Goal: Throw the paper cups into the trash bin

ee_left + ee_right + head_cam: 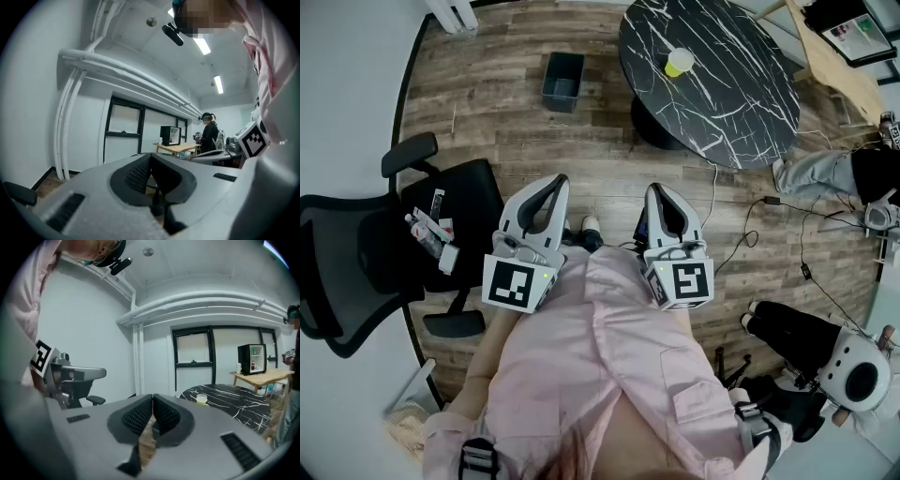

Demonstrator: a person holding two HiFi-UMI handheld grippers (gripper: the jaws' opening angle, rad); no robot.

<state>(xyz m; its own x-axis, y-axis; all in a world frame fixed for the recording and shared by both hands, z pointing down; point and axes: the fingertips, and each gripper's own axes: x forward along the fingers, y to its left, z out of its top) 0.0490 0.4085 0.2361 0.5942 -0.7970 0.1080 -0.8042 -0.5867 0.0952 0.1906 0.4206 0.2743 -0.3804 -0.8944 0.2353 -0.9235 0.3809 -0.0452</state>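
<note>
Pointing ahead with jaws closed and empty, left gripper (pixel 560 179) and right gripper (pixel 655 188) are facing the paper cup (pixel 679 62) sitting on the marble table (pixel 727 89), trash bin (pixel 562 82) nearby.

One paper cup (pixel 679 62), one trash bin (pixel 562 81), one round table (pixel 741 94), one office chair (pixel 356 253).

A wood-plank floor (pixel 581 178) runs under a round black marble table (pixel 722 84) with white veining. A black office chair (pixel 356 253) stands near the white wall (pixel 93 348). White pipes (pixel 211 301) run just under the ceiling, above dark-framed windows (pixel 192 352). A black mini fridge (pixel 251 359) sits on a wooden table (pixel 262 376). Strip lights (pixel 202 45) glow overhead.
</note>
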